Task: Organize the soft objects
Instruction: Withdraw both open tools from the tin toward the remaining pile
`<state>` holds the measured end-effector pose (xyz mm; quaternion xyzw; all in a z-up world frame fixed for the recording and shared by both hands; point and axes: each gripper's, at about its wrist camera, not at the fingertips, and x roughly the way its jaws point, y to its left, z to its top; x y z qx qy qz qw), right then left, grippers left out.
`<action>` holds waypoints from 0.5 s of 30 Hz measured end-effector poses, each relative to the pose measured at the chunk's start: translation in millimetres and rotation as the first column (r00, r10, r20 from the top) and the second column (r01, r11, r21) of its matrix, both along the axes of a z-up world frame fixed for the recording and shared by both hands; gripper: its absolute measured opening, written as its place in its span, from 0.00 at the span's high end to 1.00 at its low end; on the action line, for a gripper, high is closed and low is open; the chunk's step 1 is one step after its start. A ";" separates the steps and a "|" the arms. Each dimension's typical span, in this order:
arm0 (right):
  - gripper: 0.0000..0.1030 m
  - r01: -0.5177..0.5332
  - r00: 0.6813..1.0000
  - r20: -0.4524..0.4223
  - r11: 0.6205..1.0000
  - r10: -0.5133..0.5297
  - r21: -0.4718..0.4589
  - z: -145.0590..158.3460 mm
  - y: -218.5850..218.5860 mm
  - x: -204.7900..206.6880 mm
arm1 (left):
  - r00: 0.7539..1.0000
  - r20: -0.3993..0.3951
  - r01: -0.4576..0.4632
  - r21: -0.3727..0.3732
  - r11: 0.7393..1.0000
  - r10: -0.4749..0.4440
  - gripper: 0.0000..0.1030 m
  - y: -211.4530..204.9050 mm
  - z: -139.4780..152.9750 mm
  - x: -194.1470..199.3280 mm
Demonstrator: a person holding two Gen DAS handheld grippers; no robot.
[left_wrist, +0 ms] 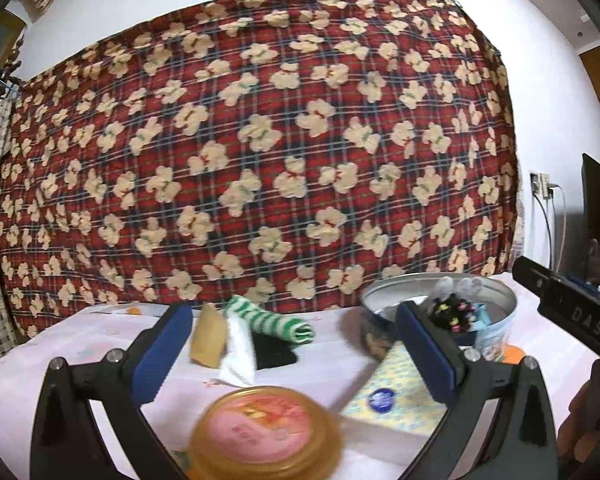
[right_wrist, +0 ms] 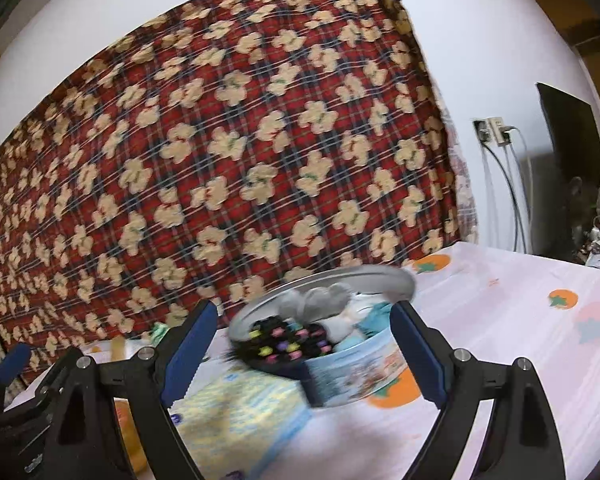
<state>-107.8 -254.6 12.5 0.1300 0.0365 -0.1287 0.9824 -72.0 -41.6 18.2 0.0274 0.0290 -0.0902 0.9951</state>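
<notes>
Both tongs gape wide, empty: left gripper (left_wrist: pixel 294 354) above a pink-lidded jar (left_wrist: pixel 265 428), right gripper (right_wrist: pixel 302 354) before the round tin (right_wrist: pixel 352 372). Inside the tin lie a black beaded scrunchie (right_wrist: pixel 286 342) and grey plush (right_wrist: pixel 316 300). Beyond the jar, a green-striped rolled cloth (left_wrist: pixel 272 318) rests on the tablecloth (right_wrist: pixel 500 320).

table (right_wrist: pixel 500 312), pink fruit-print cloth | on it: round tin (right_wrist: pixel 352 368); striped roll (left_wrist: pixel 272 318); yellow cloth (left_wrist: pixel 396 392)

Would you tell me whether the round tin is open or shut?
Open: the round tin has no lid on, and a black beaded item shows inside.
</notes>
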 end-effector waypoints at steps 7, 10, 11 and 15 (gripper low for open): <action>0.13 -0.079 0.997 0.007 0.997 0.079 -0.023 -0.8 55.9 4.2 | 0.998 0.000 -0.067 0.001 0.998 0.067 0.00 43.6 -1.0 5.3; 0.13 -0.121 0.993 0.002 0.992 0.121 -0.027 -1.6 82.1 9.5 | 0.995 -0.006 -0.095 0.003 0.995 0.095 0.00 62.4 -1.7 9.9; 0.13 -0.134 0.991 -0.001 0.991 0.134 -0.026 -1.8 89.4 11.6 | 0.994 -0.007 -0.105 0.004 0.994 0.105 0.00 68.7 -2.0 11.5; 0.13 -0.197 0.980 -0.009 0.980 0.197 -0.030 -3.9 128.2 21.1 | 0.989 -0.016 -0.150 0.000 0.989 0.150 0.00 95.6 -3.1 20.2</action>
